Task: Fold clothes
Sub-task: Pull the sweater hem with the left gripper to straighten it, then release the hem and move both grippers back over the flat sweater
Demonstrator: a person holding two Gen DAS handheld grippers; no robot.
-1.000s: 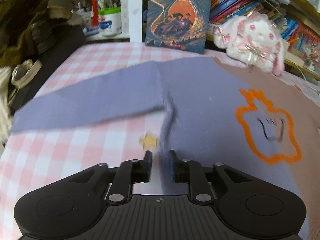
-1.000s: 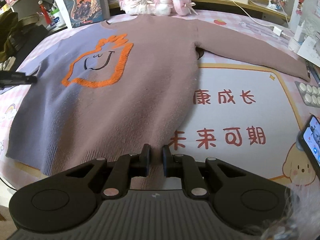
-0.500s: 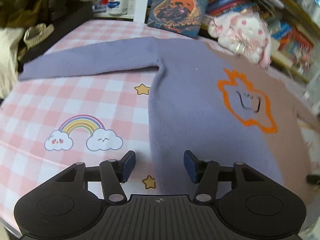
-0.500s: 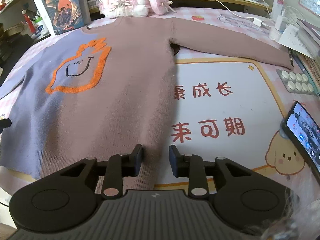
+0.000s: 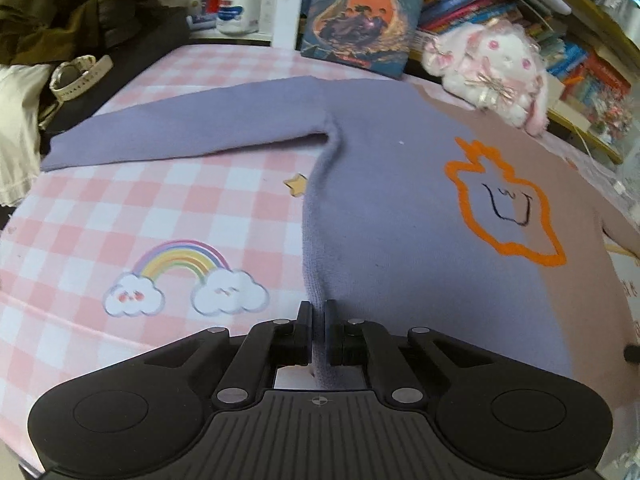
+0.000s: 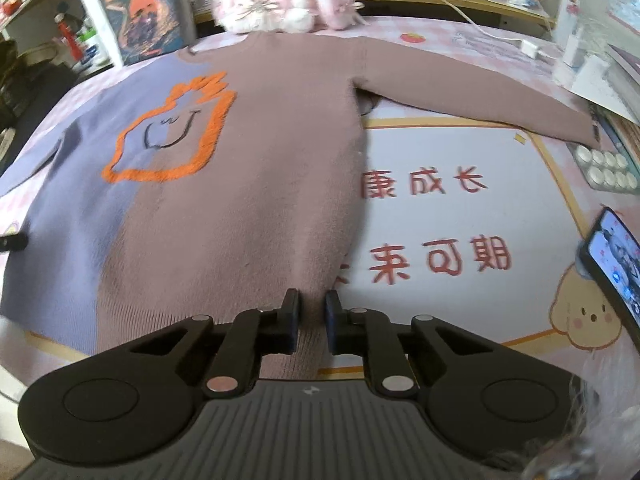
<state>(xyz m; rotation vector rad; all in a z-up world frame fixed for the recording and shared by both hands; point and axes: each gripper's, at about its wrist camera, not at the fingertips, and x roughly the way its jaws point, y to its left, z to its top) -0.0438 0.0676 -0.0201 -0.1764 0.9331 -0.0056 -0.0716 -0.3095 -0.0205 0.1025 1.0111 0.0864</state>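
A two-tone sweater, purple on one half and brown on the other with an orange outlined figure, lies flat and face up on the table, sleeves spread; it shows in the left wrist view (image 5: 400, 208) and the right wrist view (image 6: 248, 184). My left gripper (image 5: 319, 312) is shut on the sweater's purple side edge near the hem. My right gripper (image 6: 311, 304) is nearly closed on the brown side edge near the hem, fabric between the fingers.
A pink checked mat (image 5: 160, 208) covers the table. A plush rabbit (image 5: 488, 68) and a book (image 5: 360, 12) stand at the back. A phone (image 6: 612, 264) and a pill blister (image 6: 604, 168) lie at the right. A watch (image 5: 80, 76) and clothes (image 5: 60, 12) sit far left.
Both grippers opened half a second ago and have now closed on the sweater's two side edges near the hem. The sweater lies as before.
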